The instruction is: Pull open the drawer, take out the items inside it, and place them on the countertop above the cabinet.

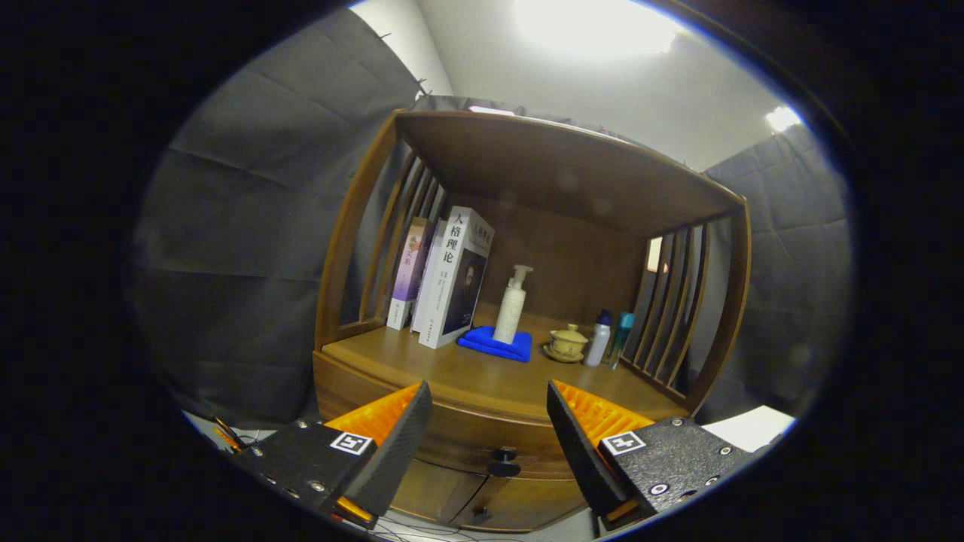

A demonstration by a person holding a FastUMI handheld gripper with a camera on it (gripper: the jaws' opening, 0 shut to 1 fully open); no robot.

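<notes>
Hand-held gripper (pixel 489 444) hangs wide open and empty, the small dark round knob (pixel 504 461) of the shut wooden drawer (pixel 482 433) between its fingers, just beyond. Closing off-centre could slip off that knob; items stay hidden inside.

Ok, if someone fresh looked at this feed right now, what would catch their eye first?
Probably the wooden cabinet with its slatted sides, dead ahead, and the things on its countertop: upright books at one end, a white pump bottle standing on a folded blue cloth, a small lidded teacup and two slim bottles. Next, the gripper, fingers open, with the closed drawer's dark knob between them, just ahead.
</notes>
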